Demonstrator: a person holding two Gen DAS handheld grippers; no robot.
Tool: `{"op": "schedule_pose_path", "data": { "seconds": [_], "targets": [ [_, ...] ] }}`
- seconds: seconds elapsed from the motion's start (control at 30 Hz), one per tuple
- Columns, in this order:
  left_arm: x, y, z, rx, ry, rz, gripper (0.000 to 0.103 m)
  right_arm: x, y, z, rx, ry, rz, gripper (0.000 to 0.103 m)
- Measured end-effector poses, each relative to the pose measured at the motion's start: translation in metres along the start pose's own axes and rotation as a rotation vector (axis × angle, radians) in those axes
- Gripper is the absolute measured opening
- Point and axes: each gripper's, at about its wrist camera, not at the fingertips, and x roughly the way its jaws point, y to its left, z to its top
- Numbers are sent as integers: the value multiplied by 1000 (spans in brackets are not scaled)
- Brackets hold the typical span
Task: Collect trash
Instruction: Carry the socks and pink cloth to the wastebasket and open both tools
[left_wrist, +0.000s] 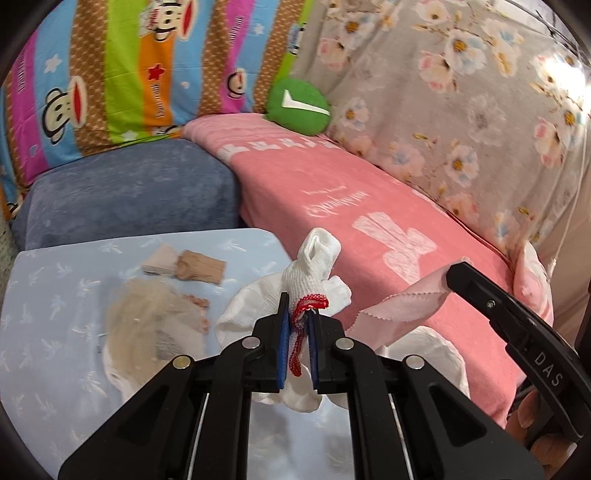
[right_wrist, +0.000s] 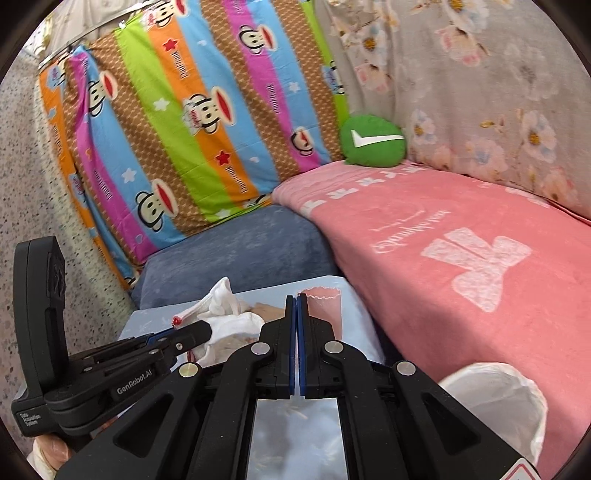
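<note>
My left gripper (left_wrist: 298, 314) is shut on a white cotton glove with a red cuff (left_wrist: 314, 273), held above the light blue table (left_wrist: 48, 295); it also shows in the right wrist view (right_wrist: 221, 302). My right gripper (right_wrist: 296, 301) is shut on a pink cloth strip (right_wrist: 325, 306), which also shows in the left wrist view (left_wrist: 399, 310). A white-lined trash bin (right_wrist: 498, 402) stands low at the right, beside the pink bed. A beige fluffy clump (left_wrist: 147, 321) and a brown scrap (left_wrist: 201, 267) lie on the table.
A pink blanket (left_wrist: 369, 206) covers the bed on the right. A blue cushion (left_wrist: 129, 192) sits behind the table. A green round pillow (left_wrist: 299, 107) rests at the back, against the striped monkey sheet (right_wrist: 177, 122) and a floral cover (left_wrist: 461, 92).
</note>
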Motion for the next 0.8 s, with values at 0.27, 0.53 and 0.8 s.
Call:
{"op": "schedule_pose_path", "data": {
  "seconds": [0.27, 0.53, 0.8],
  "targets": [
    [15, -61, -16, 80, 43, -72, 9, -38, -62, -12, 66, -18, -79, 1],
    [34, -115, -31, 137, 95, -126, 9, -65, -111, -27, 123, -19, -140, 1],
    [52, -154, -49, 165, 154, -160, 10, -84, -150, -41, 174, -14, -179, 1]
  ]
}}
